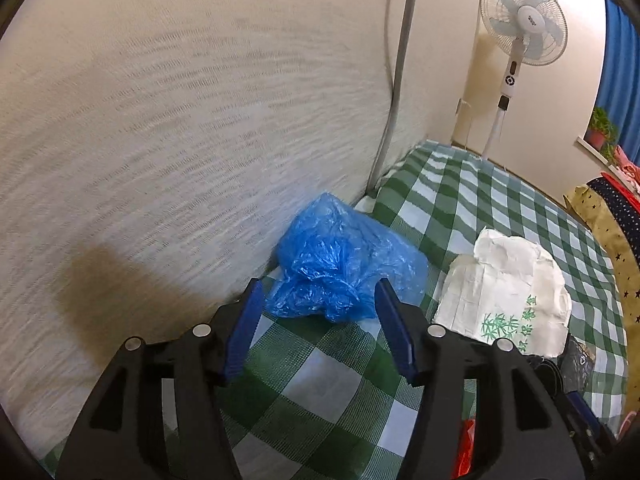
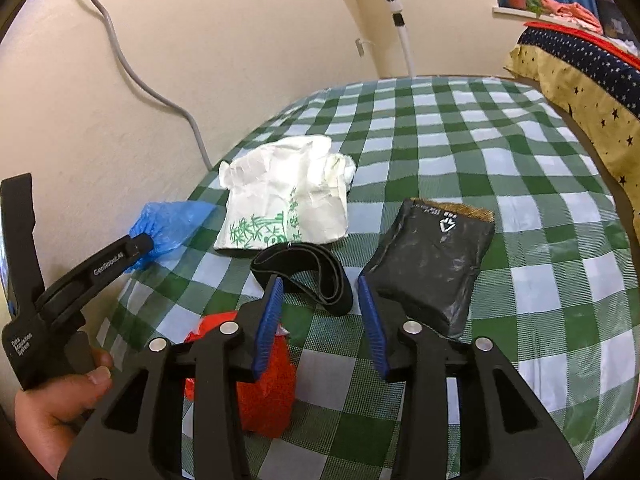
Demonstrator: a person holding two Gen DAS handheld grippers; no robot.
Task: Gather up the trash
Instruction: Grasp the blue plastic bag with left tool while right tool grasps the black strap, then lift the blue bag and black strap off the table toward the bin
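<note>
Your left gripper [image 1: 318, 300]: jaws wide, crumpled blue plastic bag [image 1: 344, 260] just beyond the tips, against the wall. Your right gripper [image 2: 320, 294]: wide, black band [image 2: 308, 276] between the tips, red wrapper [image 2: 264, 384] beneath.

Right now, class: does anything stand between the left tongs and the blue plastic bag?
Nothing visible does. The left tongs are open, and the blue plastic bag lies just ahead of their tips, with only checked cloth between them.

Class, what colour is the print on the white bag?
Green, a bamboo-like design with characters on the white bag, clearest in the right wrist view.
</note>
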